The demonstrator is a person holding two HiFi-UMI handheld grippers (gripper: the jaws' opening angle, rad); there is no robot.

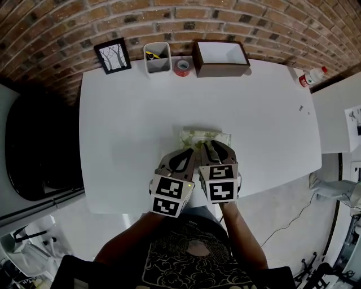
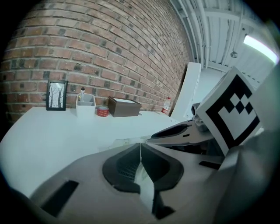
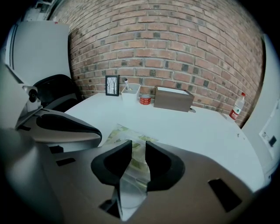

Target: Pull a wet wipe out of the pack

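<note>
At the bottom of the head view a person in a dark patterned T-shirt (image 1: 186, 257) reaches both forearms forward to the near edge of a white rectangular table (image 1: 130, 113). The grey left gripper (image 2: 141, 154) and grey right gripper (image 3: 138, 151) sit close side by side there, each carrying its black-and-white marker cube. The left gripper's dark jaws are pressed together at the tips. A thin pale strip shows in the slot behind them, and I cannot tell what it is. The right gripper's jaws stand a narrow gap apart. Through that gap show the pale green and white printed soft pack of wet wipes (image 1: 213, 136) and a clear shiny film. Whether the jaws touch the film cannot be told. The pack lies flat on the table just ahead of both grippers, its near edge hidden under their tips. Well beyond it, along the far edge, stand a black-framed picture of bare trees (image 1: 113, 55), a white tub holding pens (image 1: 157, 58), a red roll of tape (image 1: 181, 68) and a dark brown open box with a white inside (image 1: 221, 57). A clear plastic bottle with a red cap (image 1: 312, 76) lies at the far right corner. Behind everything runs a red brick wall (image 1: 225, 17).
</note>
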